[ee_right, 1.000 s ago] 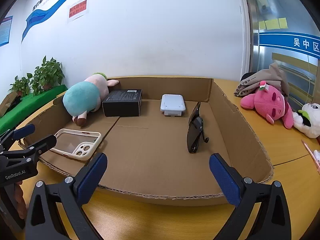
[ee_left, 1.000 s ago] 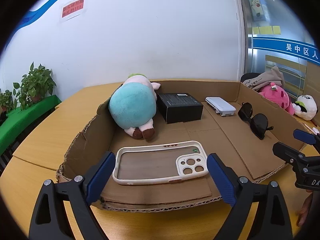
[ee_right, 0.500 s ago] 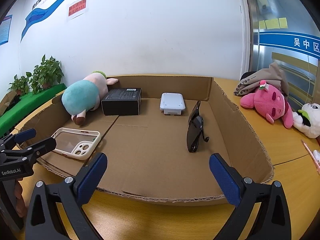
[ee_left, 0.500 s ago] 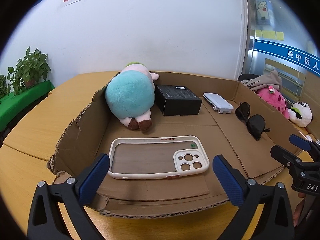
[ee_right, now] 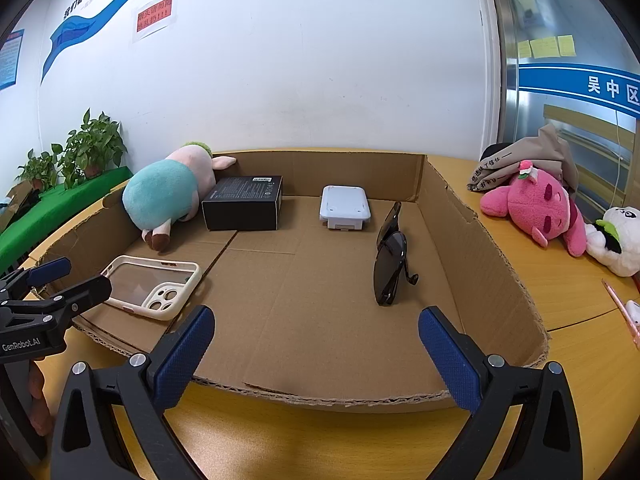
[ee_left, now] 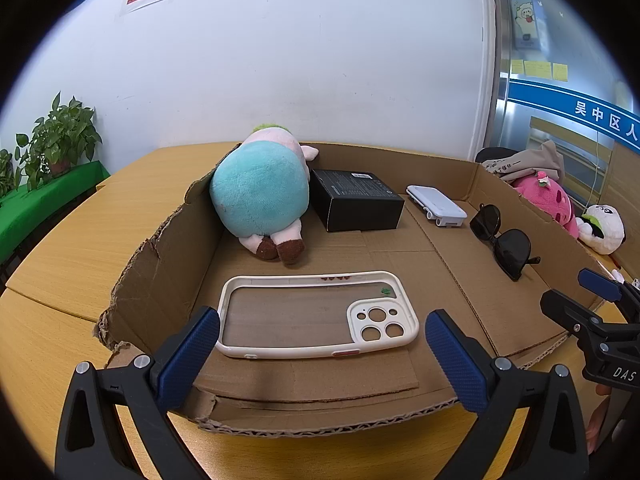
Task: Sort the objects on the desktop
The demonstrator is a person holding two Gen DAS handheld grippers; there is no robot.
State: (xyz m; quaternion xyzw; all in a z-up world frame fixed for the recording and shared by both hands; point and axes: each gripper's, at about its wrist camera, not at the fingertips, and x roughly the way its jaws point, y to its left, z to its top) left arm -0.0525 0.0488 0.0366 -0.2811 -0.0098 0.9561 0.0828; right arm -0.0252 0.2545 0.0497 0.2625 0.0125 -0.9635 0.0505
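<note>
Left tongs (ee_left: 322,344) are closing in on the cream phone case (ee_left: 318,314) lying flat at the near left of the cardboard tray (ee_left: 168,248) on the table (ee_left: 72,248), spread wide and empty; right tongs (ee_right: 316,344) are hovering released, suggesting a pickup is coming.

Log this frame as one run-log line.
left gripper: open, before cream phone case | right gripper: open, empty | brown cardboard tray: black sunglasses, black box
</note>
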